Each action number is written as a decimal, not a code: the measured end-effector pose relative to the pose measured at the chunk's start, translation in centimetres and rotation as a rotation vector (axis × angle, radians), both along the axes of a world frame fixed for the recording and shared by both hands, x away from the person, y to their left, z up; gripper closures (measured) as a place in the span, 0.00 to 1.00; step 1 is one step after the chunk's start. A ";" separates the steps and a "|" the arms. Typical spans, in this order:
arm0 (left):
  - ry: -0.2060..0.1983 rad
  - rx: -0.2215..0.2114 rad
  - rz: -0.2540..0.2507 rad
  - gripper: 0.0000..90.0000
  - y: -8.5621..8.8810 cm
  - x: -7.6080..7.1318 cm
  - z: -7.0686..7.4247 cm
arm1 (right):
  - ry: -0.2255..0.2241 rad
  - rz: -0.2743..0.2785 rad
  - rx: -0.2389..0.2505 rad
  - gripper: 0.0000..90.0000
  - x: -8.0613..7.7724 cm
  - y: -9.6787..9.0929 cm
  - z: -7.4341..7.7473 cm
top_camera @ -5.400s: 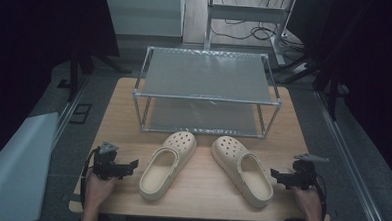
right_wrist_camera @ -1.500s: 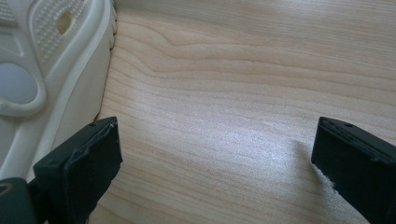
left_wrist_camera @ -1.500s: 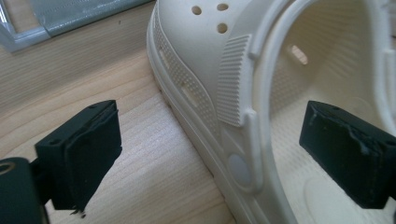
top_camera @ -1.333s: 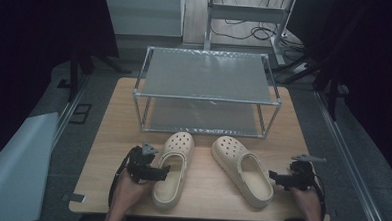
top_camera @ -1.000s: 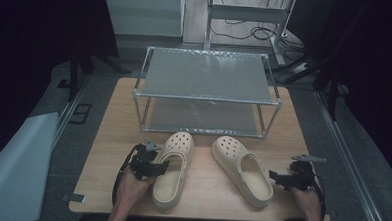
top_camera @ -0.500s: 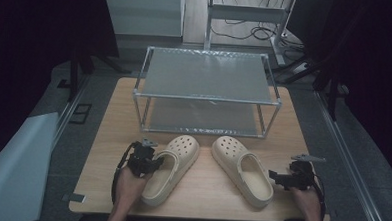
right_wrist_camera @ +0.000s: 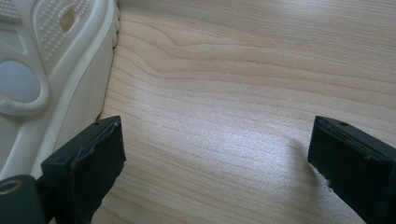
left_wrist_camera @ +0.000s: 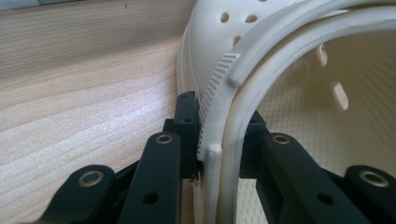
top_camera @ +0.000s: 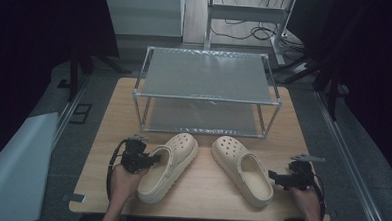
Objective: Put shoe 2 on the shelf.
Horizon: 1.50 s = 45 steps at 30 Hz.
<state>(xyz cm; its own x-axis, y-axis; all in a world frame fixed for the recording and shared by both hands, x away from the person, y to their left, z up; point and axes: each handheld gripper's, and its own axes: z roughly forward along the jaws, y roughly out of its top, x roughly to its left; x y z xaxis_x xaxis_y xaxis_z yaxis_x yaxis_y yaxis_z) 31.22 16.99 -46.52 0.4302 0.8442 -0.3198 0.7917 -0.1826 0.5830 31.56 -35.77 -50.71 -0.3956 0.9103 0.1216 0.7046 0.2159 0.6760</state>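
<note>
The left claw (top_camera: pixel 149 160) has just been closing and now pinches the side wall of the left clog (top_camera: pixel 169 165) at its opening; the left gripper view shows one pad outside the ribbed rim and one inside the shoe (left_wrist_camera: pixel 219 116). That clog sits on the bench (top_camera: pixel 113 132) toward the near left corner, its long axis slanting from the heel by the near edge up to the holed toe, which points toward the rack (top_camera: pixel 204 93) at the far edge. The claw comes at it from the left, across that axis, so the shoe will likely swing about the grip when lifted. The lower shelf of the rack lies just beyond the toe, with bare wood between. The right claw (top_camera: pixel 277 179) rests wide and empty near the right edge, just beside the right clog (top_camera: pixel 244 170), whose sole wall shows at the left of the right gripper view (right_wrist_camera: pixel 70 74). The two clogs lie apart, toes nearest, leaving room to move either alone.
</note>
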 end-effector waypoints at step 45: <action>0.075 -0.316 -0.114 0.84 1.5 2.9 6.0 | 0.009 -0.012 -0.003 0.04 0.1 -0.2 -0.2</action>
